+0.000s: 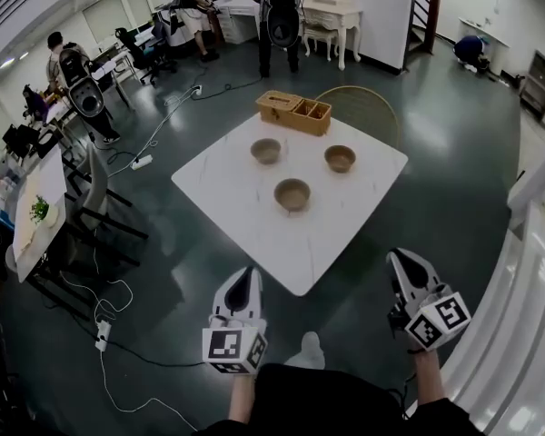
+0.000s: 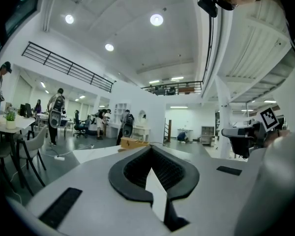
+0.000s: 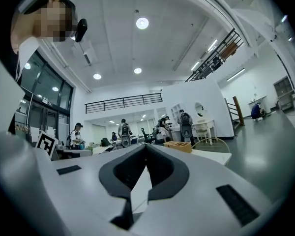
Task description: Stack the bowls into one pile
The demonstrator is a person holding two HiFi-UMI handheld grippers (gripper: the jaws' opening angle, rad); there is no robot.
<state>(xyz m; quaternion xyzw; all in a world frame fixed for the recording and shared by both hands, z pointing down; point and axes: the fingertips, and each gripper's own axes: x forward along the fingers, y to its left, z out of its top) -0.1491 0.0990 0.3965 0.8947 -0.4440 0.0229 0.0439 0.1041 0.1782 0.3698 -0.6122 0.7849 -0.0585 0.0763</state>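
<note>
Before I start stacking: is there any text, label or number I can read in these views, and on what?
No readable words or numbers anywhere.
Left claw, its marker cube: black-and-white square pattern, no letters.
Right claw, its marker cube: same kind of pattern, no letters.
The bowls and the wooden box: no print visible, too small to rule out fine marks.
</note>
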